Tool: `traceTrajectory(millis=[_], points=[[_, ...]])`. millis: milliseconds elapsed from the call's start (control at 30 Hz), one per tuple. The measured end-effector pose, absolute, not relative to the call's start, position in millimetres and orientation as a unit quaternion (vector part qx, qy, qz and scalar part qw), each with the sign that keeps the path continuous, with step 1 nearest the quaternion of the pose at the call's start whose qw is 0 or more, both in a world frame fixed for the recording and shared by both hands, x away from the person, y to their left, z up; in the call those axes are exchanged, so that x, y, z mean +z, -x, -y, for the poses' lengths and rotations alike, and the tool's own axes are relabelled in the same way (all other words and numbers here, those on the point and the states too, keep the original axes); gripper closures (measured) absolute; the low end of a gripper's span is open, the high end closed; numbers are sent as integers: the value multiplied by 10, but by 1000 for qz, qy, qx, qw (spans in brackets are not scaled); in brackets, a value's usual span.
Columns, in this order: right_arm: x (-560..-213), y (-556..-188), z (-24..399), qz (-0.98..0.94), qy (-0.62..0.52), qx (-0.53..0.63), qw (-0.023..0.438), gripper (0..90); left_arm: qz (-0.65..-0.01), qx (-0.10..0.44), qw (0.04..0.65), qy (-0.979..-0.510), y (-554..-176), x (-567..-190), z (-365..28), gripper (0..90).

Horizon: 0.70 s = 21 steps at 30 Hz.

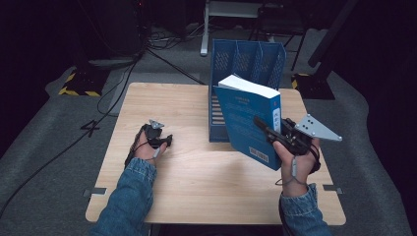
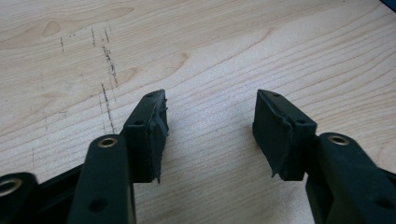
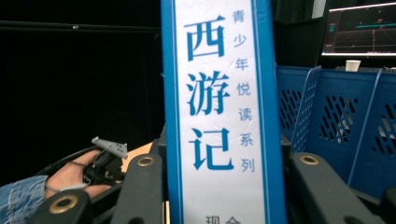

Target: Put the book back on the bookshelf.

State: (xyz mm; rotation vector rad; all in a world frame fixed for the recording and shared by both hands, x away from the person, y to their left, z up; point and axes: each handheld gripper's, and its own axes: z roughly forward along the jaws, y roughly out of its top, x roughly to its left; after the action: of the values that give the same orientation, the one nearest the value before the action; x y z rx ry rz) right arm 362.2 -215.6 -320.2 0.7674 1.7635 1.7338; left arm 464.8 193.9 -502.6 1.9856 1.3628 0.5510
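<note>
A thick blue book (image 1: 248,120) hangs tilted above the table, in front of the blue file rack (image 1: 247,61). My right gripper (image 1: 275,133) is shut on the book's spine side near its lower right. In the right gripper view the white and blue spine (image 3: 219,107) with printed characters stands upright between the two black jaws. My left gripper (image 1: 164,141) rests low on the wooden table (image 1: 196,177) at the left. Its fingers (image 2: 149,135) stand apart with bare wood between them in the left gripper view.
The file rack has several upright compartments and stands at the table's back centre, its perforated wall (image 3: 345,121) close on the right in the right gripper view. Cables (image 1: 123,83) run over the grey floor behind the table. A lit monitor (image 3: 359,30) shows far off.
</note>
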Motion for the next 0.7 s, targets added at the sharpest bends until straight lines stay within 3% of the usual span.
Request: traceTrajectory(millis=[167, 400, 700], points=[[-3118, -3724, 2077, -655, -281, 644, 278, 622, -531, 220, 324, -751, -4626, -5026, -2028, 470], [-3048, -3939, 1931, -644, -282, 659, 268, 622, -571, 229, 312, -724, -4582, -5030, -2270, 353], [-2977, -4161, 1742, -620, -290, 673, 279, 622, -572, 229, 311, -723, -4555, -5032, -2282, 348]])
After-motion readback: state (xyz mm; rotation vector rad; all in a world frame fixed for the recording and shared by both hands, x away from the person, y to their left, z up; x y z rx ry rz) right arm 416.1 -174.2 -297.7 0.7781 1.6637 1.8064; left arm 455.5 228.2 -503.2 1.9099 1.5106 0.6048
